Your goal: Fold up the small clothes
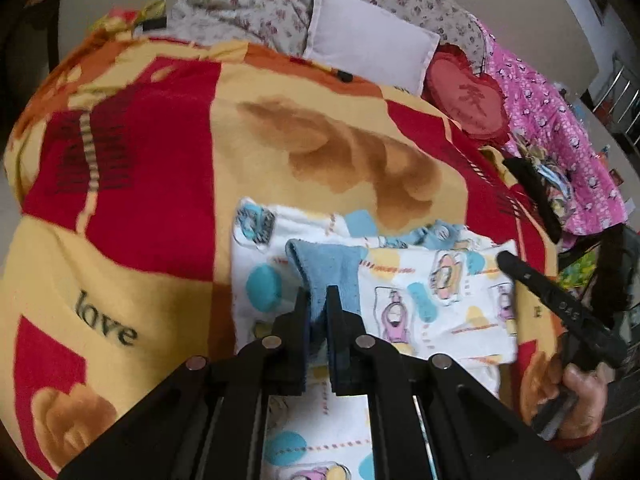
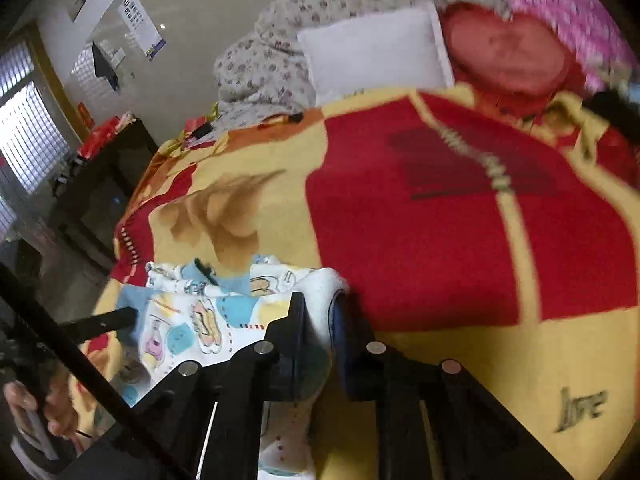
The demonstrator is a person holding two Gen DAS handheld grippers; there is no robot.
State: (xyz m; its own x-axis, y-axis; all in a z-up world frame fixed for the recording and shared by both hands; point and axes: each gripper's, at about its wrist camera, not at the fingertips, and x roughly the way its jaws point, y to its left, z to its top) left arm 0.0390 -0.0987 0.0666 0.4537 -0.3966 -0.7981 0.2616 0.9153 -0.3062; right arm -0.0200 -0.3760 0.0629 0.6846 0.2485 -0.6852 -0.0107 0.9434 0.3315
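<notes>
1. The printed garment (image 1: 432, 296) lies on a red and yellow blanket (image 1: 160, 200).
2. The left gripper (image 1: 318, 308) pinches its blue cuff (image 1: 324, 272).
3. The right gripper (image 2: 318, 320) clamps a white edge.
4. Best to keep both grips level and carry the fold over evenly.

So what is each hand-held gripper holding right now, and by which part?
Left hand-held gripper: the printed garment's blue trim. Right hand-held gripper: a white edge fold of the same garment.
</notes>
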